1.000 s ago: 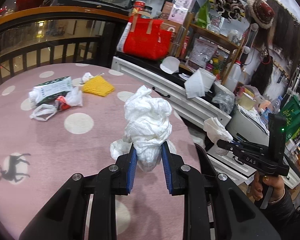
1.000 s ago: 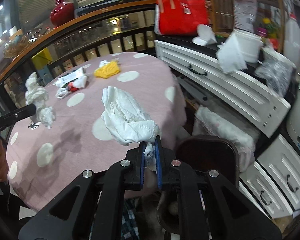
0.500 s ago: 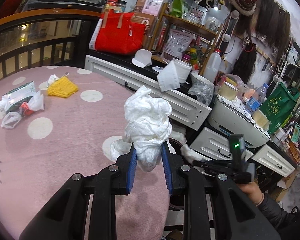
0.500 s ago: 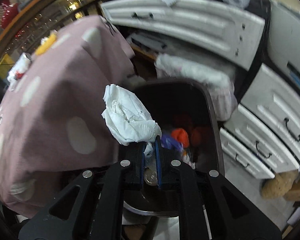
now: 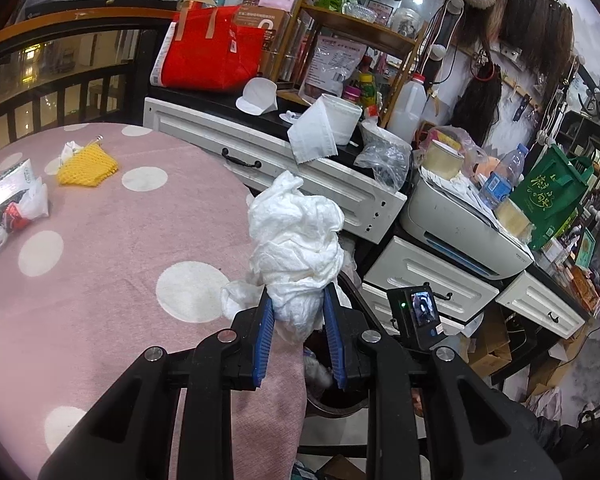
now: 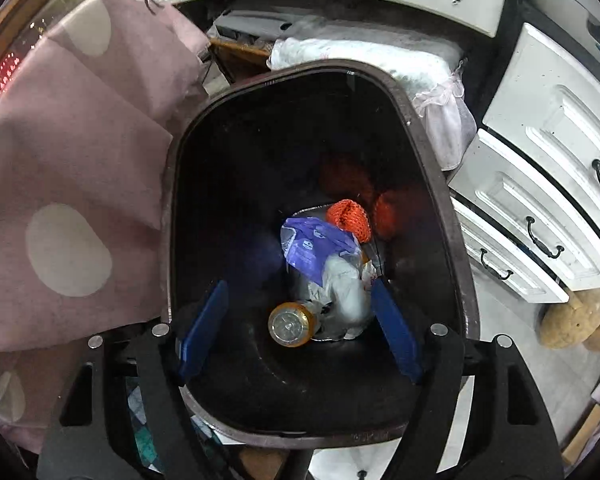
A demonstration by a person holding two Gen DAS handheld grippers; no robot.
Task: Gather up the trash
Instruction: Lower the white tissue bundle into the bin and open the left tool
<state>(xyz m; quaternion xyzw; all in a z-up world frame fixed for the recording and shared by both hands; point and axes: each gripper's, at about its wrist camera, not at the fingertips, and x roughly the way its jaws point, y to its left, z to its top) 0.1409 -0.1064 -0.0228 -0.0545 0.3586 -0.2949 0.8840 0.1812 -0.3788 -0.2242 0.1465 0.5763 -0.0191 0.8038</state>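
The left tool (image 5: 298,336) pinched a crumpled wad of white tissue (image 5: 296,248) by its lower end, the blue pads pressed into the paper and the rest of the wad standing up above them. It hung over the edge of the pink dotted desk (image 5: 100,280), on the side nearest the dark bin (image 6: 320,240) on the floor.

The right tool (image 6: 300,332) pointed steeply down into that bin, its jaws opening with nothing pressed between them. A blurred white wad (image 6: 346,296) showed low in the bin beside a purple wrapper (image 6: 316,244), an orange net (image 6: 348,220) and a round can (image 6: 290,324).

The tissue looked very light, soft and easily squashed, so a gentle squeeze anywhere through its bulk should hold it; loose folds could tear or cling to the pads on release.

On the desk, well away from the bin, lay a yellow net (image 5: 88,164) and a packet with a small plastic bag (image 5: 12,204), both likely light and limp, best taken at a bunched part.
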